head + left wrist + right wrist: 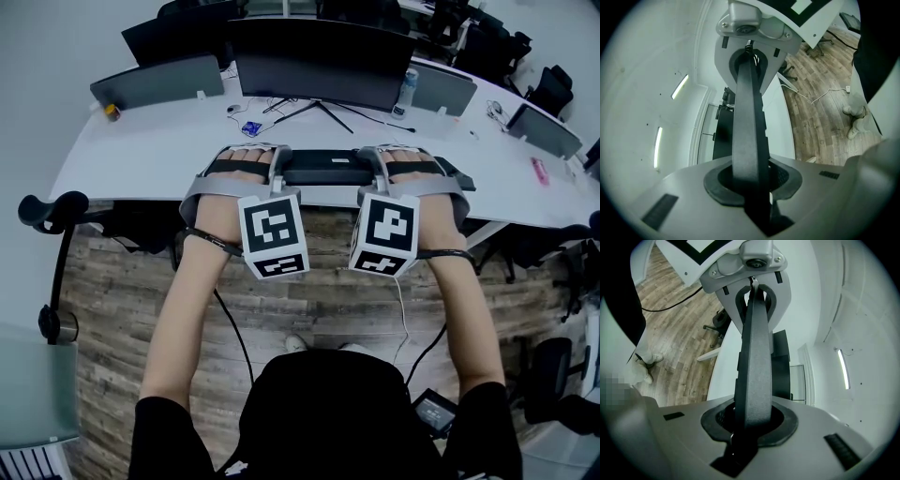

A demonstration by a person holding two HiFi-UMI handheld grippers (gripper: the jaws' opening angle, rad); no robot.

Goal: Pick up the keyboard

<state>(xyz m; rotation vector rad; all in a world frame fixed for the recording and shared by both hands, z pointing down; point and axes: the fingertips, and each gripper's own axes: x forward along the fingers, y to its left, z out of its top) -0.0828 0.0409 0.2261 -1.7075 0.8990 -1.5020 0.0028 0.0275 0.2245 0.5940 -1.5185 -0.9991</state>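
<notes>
White desk [141, 150] at 12 o'clock; left gripper [275, 167] and right gripper [372, 167], jaws narrowly parted, each clamp 1 end of the keyboard [323, 171]. Uneven lifting could twist it free.

No words, brands or numbers can be read anywhere. The left marker cube [274, 234] and the right marker cube [386, 234] carry only black-and-white square code patterns, no letters. The keyboard [323, 169] shows no legible key legends. The label on the bottle [406, 89] on the worktop [150, 150] is too small to read.
</notes>
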